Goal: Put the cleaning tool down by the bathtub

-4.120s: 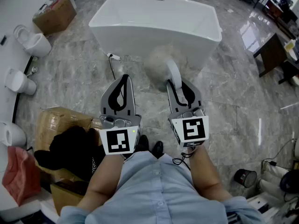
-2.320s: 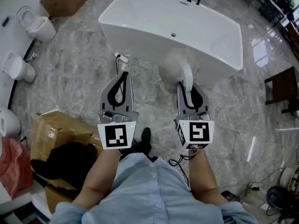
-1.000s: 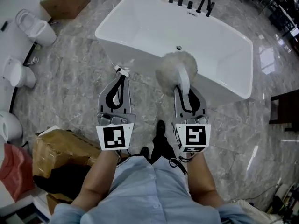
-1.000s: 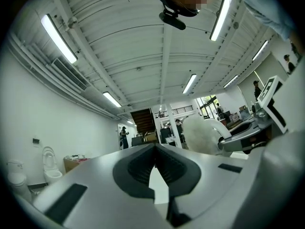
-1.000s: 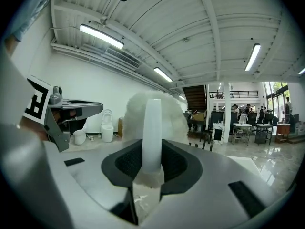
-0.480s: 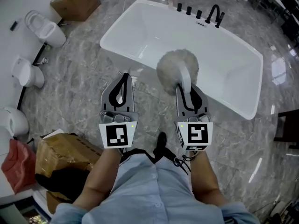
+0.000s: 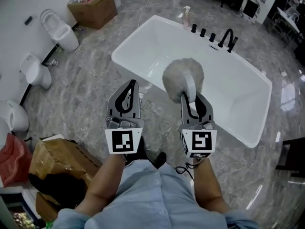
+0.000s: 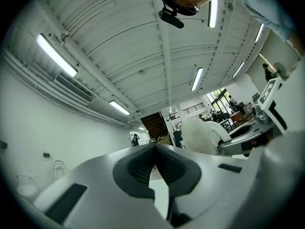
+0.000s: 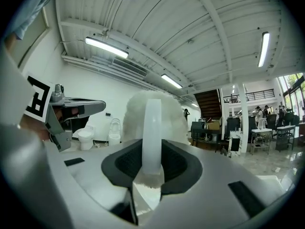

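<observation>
right gripper (image 7: pixel 194 98) pinches the white handle of the cleaning tool (image 7: pixel 183 74), which has a fluffy grey-white head on a curved handle. right gripper view confirms it: the handle stands upright between the pads, the pads are tight on it, and the fluffy head sits beyond. we read this as a carry grip, with the tool held out front so the head is clear of the floor and the person's clothes. in the head view the head overlaps the near rim of the bathtub (image 7: pixel 228 85). we cannot tell if it is over the rim or short of it. the tool is not put down yet, so we judge this to be the approach step.

left gripper (image 7: pixel 130 84) is pressed together on nothing. it is held level with the right one, toward the bathtub's near-left corner, probably just parked.

the surface is a grey marbled floor (image 7: pixel 81 94), glossy and bare along the bathtub's near side, a likely drop spot. the room looks like a showroom:
- a black faucet set (image 7: pixel 224 37) is on the bathtub's far rim.
- toilets (image 7: pixel 59 30) stand by the wall, well left of the bathtub.
- a cardboard box (image 7: pixel 93 6) sits past the bathtub's far-left end.
- a second box (image 7: pixel 57 159) is well short of the bathtub.
</observation>
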`<state>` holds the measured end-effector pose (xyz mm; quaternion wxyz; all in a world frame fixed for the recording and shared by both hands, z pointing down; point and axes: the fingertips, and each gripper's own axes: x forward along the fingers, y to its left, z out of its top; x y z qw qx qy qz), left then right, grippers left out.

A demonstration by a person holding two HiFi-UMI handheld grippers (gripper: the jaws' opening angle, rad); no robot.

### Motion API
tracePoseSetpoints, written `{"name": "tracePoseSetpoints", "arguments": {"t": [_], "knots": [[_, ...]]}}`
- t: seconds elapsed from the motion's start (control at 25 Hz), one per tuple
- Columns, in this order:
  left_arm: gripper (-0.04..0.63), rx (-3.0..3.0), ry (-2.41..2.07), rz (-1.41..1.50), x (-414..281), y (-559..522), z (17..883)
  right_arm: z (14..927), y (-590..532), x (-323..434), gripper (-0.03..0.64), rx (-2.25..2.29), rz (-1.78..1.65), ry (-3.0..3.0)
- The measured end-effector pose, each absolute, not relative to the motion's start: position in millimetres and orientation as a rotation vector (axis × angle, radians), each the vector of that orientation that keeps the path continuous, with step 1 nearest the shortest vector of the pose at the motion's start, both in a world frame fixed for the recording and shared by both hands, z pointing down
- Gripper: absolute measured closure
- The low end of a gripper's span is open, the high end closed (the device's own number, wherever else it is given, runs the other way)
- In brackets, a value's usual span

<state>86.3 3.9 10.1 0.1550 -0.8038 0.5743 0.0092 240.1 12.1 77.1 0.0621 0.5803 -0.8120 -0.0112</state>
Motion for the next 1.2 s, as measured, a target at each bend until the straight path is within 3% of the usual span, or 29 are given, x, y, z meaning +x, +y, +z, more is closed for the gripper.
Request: {"name": "tracePoseSetpoints", "arguments": {"t": [0.56, 1.2], "knots": [[0.580, -2.316, 1.729, -0.016, 44, -36, 44, 104, -31, 200, 0.511, 1.648, -0.008, -2.450], [0.580, -2.450, 1.779, -0.215, -50, -123, 164, 227, -98, 109, 0.511, 1.435, 0.213, -2.359]]}}
